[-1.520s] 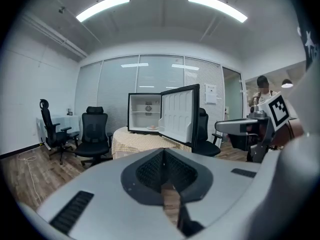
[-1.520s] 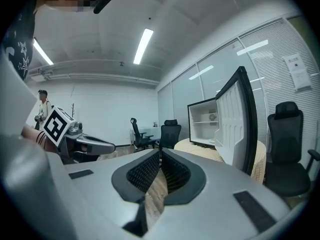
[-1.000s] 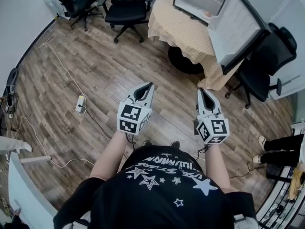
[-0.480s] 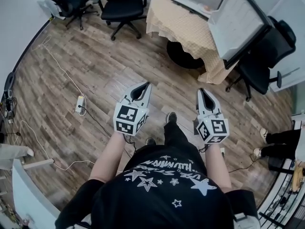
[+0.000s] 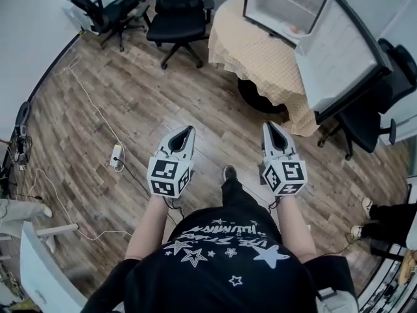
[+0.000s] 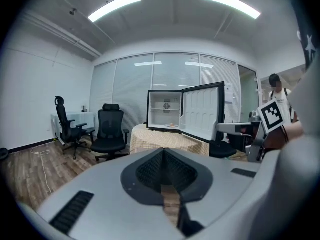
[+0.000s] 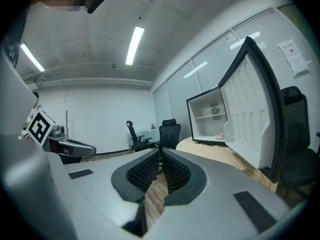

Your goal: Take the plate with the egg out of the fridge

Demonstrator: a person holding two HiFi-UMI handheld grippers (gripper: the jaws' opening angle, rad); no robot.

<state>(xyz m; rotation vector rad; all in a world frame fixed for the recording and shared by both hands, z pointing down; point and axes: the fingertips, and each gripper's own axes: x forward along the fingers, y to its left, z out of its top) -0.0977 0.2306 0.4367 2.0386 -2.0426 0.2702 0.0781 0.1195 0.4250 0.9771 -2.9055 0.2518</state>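
Observation:
A small white fridge (image 5: 285,4) stands open on a round table with a yellow cloth (image 5: 260,54), far ahead at the upper right. Its door (image 5: 344,57) swings out to the right. The plate with the egg (image 5: 294,29) lies on the fridge's bottom shelf; the left gripper view also shows the plate (image 6: 172,125), and so does the right gripper view (image 7: 220,136). My left gripper (image 5: 186,131) and right gripper (image 5: 268,126) are held side by side over the wooden floor, well short of the table. Both are shut and hold nothing.
Two black office chairs (image 5: 179,12) (image 5: 104,8) stand left of the table, and another (image 5: 368,119) behind the fridge door. A power strip (image 5: 117,155) with cables lies on the floor at the left. Another person's legs (image 5: 391,214) show at the right edge.
The person holding the grippers has stepped forward, one foot now ahead. Both grippers sit lower in the head view and stay shut. The fridge has shifted slightly right in the frame.

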